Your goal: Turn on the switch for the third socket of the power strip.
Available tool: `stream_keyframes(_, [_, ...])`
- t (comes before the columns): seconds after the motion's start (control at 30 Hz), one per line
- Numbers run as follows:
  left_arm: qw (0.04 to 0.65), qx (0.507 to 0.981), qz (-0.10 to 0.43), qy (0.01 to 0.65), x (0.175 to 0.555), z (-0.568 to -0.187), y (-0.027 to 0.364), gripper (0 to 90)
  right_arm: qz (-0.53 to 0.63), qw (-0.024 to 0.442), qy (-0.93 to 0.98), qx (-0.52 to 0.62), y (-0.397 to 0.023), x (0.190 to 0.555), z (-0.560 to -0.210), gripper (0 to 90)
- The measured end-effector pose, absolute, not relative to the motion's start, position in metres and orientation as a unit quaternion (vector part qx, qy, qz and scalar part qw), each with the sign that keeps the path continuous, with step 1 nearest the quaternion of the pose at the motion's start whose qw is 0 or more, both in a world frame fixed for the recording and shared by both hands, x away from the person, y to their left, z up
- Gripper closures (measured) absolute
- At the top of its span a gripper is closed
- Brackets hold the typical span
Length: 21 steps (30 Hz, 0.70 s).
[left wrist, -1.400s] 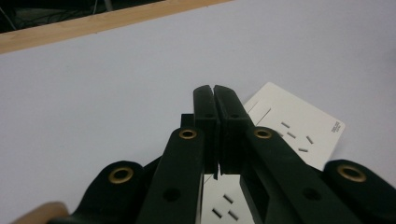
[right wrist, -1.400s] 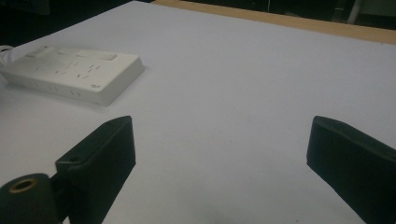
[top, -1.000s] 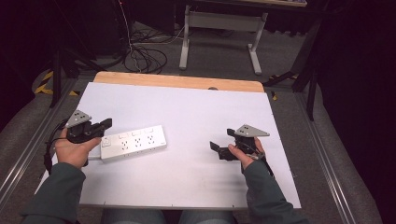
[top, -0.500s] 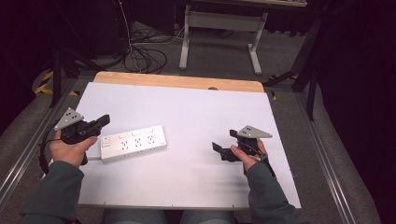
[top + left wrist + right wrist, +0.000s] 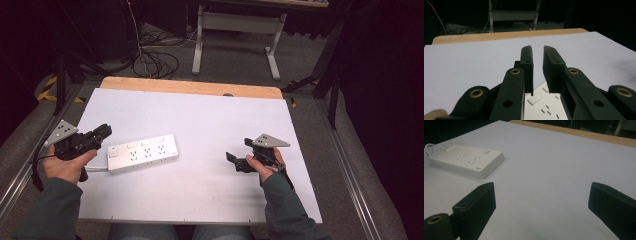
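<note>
From above, my left hand-held gripper (image 5: 102, 132) has drawn back off the white power strip (image 5: 142, 152), which lies on the tabletop (image 5: 210, 115). Its own view shows the jaws just parted, gripping nothing, the strip's switch end below. My right hand-held gripper (image 5: 541, 202) gapes released, unmoved.

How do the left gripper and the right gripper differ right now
The left gripper has its jaws a narrow gap apart, having just been opening, with nothing between them; the right gripper has its jaws spread wide. The left gripper sits right over the power strip; the right gripper is well apart from it. Both are hand-held and empty.
</note>
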<state>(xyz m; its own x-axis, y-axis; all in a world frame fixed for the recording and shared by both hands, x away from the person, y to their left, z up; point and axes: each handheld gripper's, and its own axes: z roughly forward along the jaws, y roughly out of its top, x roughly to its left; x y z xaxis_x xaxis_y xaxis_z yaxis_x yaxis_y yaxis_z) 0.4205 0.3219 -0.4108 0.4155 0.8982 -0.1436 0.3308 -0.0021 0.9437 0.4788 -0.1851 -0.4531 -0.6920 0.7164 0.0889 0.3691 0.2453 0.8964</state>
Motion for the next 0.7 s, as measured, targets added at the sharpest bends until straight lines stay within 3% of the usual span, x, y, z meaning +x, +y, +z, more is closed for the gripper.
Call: stream_keyframes(0.7, [0.527, 0.657, 0.26, 0.472, 0.408, -0.411, 0.32, 54.4, 0.506, 0.172, 0.767, 0.356, -0.186, 0.478, -0.452, 8.1])
